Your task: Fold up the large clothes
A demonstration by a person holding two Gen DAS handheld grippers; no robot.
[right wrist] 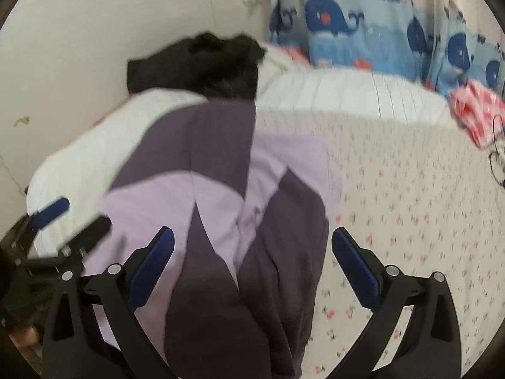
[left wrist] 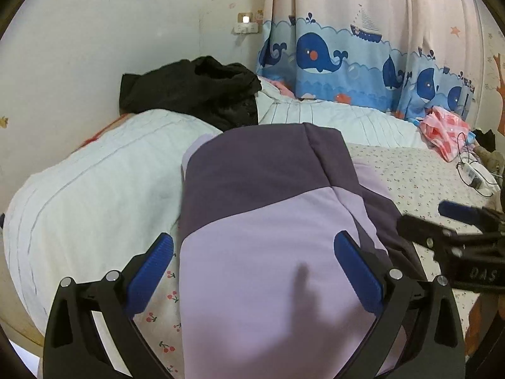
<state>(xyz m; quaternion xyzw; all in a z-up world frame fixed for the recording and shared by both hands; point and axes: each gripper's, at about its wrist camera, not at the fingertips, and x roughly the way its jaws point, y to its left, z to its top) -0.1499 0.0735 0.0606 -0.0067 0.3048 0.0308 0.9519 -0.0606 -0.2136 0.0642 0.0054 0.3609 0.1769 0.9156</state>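
Left wrist: both grippers' jaws spread wide, released, over purple garment [left wrist: 268, 221].

Both wrist views close above bed [left wrist: 410, 177], facing curtain [left wrist: 331, 72]; garment [left wrist: 268, 237] shared

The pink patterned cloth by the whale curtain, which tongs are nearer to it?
Right. The pink patterned cloth lies far off on the right side of the bed. The right tongs hover over the purple garment's right part; the left tongs are over its left edge, farther away.
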